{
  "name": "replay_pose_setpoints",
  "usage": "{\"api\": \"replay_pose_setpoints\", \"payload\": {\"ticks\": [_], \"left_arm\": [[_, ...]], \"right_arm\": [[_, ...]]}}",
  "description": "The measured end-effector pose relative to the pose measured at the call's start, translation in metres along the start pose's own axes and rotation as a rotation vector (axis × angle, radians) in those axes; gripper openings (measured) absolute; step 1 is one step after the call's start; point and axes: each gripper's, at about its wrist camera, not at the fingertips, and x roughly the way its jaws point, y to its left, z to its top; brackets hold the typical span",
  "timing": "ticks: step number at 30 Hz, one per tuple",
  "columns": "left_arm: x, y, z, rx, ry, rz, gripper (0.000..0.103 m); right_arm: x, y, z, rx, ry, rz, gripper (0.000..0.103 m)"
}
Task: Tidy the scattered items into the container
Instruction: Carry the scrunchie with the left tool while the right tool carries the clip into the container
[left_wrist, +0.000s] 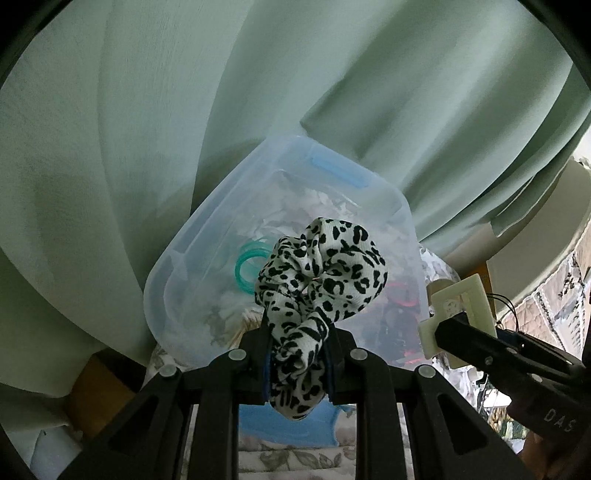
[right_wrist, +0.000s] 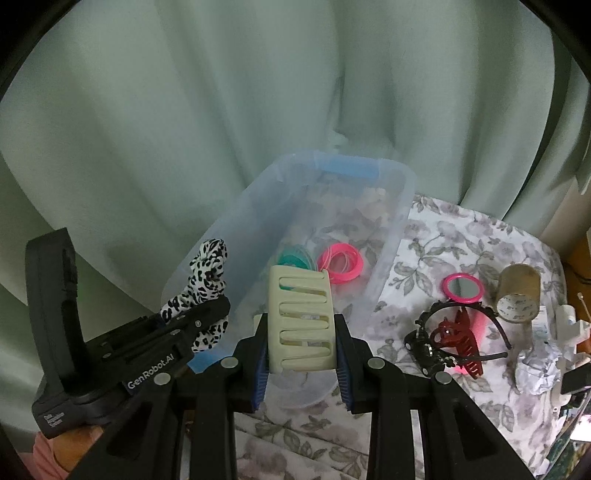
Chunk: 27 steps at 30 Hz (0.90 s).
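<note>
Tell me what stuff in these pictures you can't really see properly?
- Left wrist view: the leopard scrunchie in the left hand-held gripper covers much of the clear bin; the teal coil hair ties only peek out.
- Left wrist view: dark and red things beyond the bin's right wall are blurred through the plastic.
- Right wrist view: the cream hair clip in the right hand-held gripper hides the bin's near floor.
- Right wrist view: small items at the right edge are cut off.

- Home, likely bedroom: green curtain (right_wrist: 184, 129) hung across upper frame.
- Floral cloth (right_wrist: 461, 251) spread at lower right w/ hair accessories: headband (right_wrist: 491, 317), claw clip (right_wrist: 461, 336), pocket mirror (right_wrist: 463, 288).
</note>
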Motion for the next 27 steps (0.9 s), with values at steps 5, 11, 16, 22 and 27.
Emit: {"api": "replay_pose_setpoints", "payload": {"ticks": [5, 11, 16, 22, 27], "left_arm": [[0.002, 0.001, 0.003, 0.003, 0.008, 0.004, 0.021], [0.000, 0.003, 0.002, 0.006, 0.012, 0.006, 0.022], [-0.003, 0.005, 0.001, -0.004, 0.003, 0.025, 0.043], [-0.006, 0.008, 0.002, -0.015, -0.009, 0.040, 0.053], [-0.010, 0.008, 0.001, -0.025, -0.018, 0.046, 0.057]], "right_arm": [[0.010, 0.002, 0.002, -0.002, 0.021, 0.003, 0.033], [0.015, 0.003, 0.005, -0.007, 0.033, 0.002, 0.033], [0.020, 0.003, 0.006, -0.006, 0.045, -0.011, 0.034], [0.021, -0.001, 0.007, 0.018, 0.041, -0.021, 0.047], [0.018, 0.000, 0.007, 0.018, 0.026, -0.019, 0.051]]}}
